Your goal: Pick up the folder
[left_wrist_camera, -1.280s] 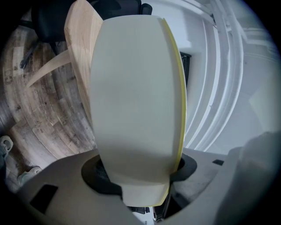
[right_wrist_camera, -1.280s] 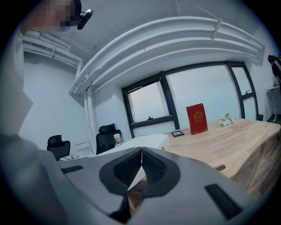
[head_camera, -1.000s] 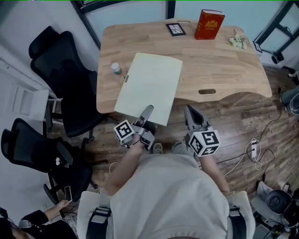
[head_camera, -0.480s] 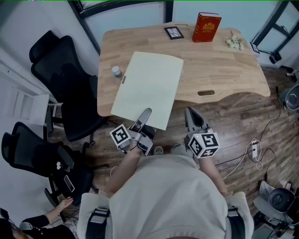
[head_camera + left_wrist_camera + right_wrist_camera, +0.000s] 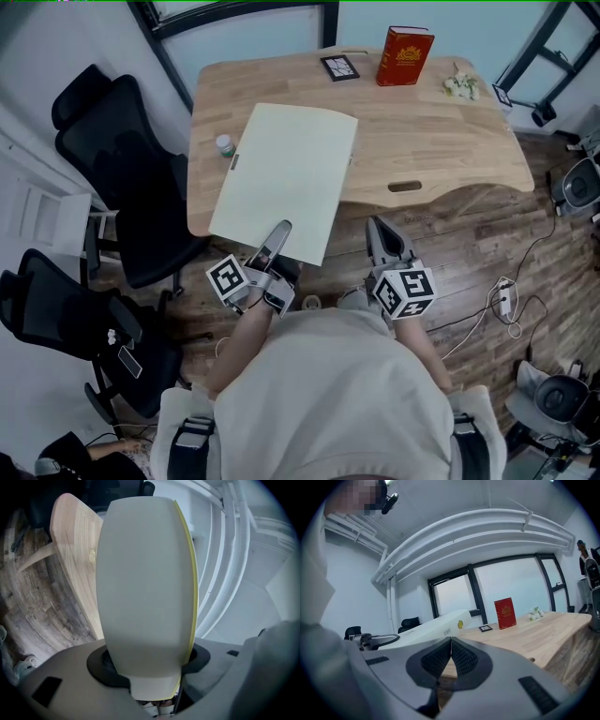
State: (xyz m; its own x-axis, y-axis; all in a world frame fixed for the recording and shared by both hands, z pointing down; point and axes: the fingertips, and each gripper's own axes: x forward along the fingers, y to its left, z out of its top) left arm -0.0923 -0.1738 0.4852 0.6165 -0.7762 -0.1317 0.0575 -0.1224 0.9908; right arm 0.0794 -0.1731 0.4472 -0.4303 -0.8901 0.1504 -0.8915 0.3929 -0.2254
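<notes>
The folder, a large pale cream one with a yellow edge, hangs tilted over the left part of the wooden table. My left gripper is shut on the middle of its near edge. In the left gripper view the folder stands between the jaws and fills the centre. From the right gripper view the folder slopes up toward the window, with the left gripper at its near end. My right gripper is shut and empty, just off the table's front edge, its pads pressed together.
A red book, a small framed picture and a sprig of flowers stand at the table's far edge. A small bottle sits beside the folder's left side. Black office chairs crowd the left; cables lie on the floor at right.
My left gripper has risen a little with the folder held in it. The right gripper has stayed where it was, shut.
</notes>
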